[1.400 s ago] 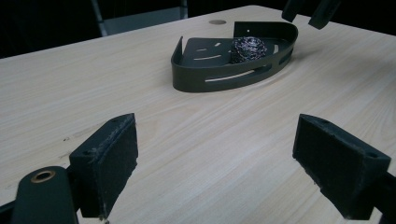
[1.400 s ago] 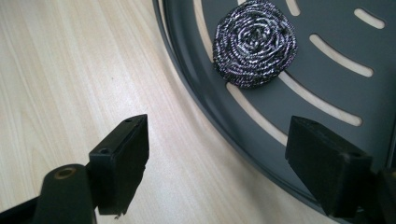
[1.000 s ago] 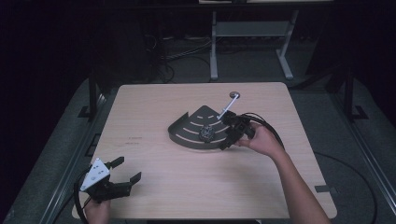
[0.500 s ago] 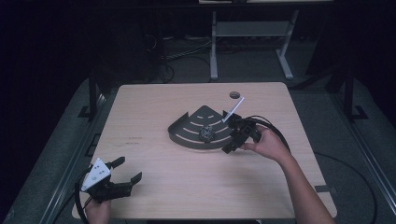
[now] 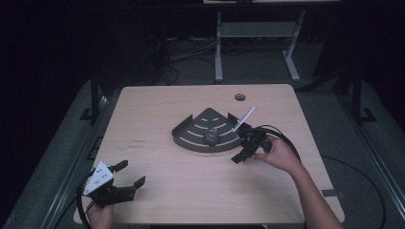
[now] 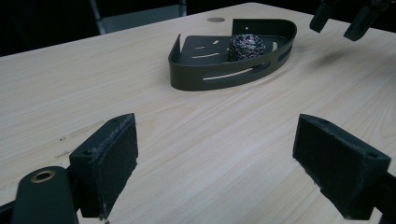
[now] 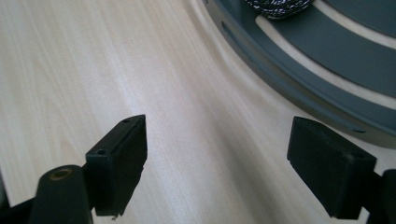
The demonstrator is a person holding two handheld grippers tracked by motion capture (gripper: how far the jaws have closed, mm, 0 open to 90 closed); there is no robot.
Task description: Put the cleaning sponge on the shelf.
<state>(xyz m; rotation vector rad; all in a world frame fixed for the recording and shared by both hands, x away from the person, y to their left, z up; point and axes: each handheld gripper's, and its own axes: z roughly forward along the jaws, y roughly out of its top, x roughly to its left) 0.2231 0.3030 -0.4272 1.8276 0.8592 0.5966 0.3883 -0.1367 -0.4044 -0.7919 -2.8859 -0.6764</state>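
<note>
Since a moment ago, the right tool (image 5: 241, 151) has pulled back from the dark corner tray (image 5: 191, 138) toward the person, and its jaws have just been opening with nothing between them. Now it sits just beside the tray's curved wall. A wire scrubber ball (image 5: 211, 135) lies inside the tray, near the middle of the bench (image 5: 157, 105). Far off at the near edge, the left tool (image 5: 125, 177) gapes wide and holds nothing.

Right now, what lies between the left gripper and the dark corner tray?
Nothing: bare wooden table stretches from the left gripper to the tray, clear in the left gripper view.
</note>
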